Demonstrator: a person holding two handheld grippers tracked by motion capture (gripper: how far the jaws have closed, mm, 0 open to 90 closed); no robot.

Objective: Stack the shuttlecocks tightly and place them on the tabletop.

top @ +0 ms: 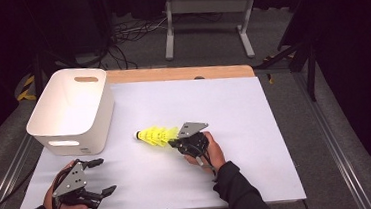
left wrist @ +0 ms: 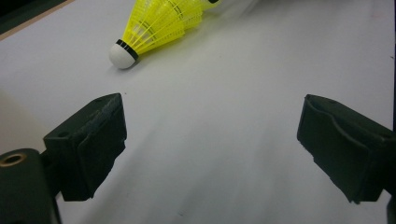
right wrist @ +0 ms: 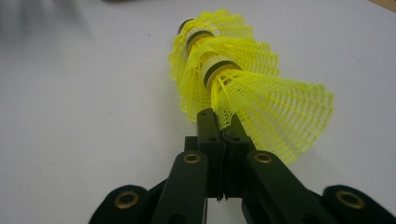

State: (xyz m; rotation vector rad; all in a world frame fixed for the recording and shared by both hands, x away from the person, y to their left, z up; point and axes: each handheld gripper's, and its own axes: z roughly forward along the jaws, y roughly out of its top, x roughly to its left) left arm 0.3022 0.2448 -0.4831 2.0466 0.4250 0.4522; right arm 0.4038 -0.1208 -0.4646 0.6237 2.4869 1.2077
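Mid-table, right tool pinching shuttlecock stack; left tool wide near front edge.

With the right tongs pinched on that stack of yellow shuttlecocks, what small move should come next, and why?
Probably lift the shuttlecocks slightly and carry them left toward the white bin. The right tongs are shut on the last skirt's edge, the stack lies low on the table, and the bin's rim stands higher.
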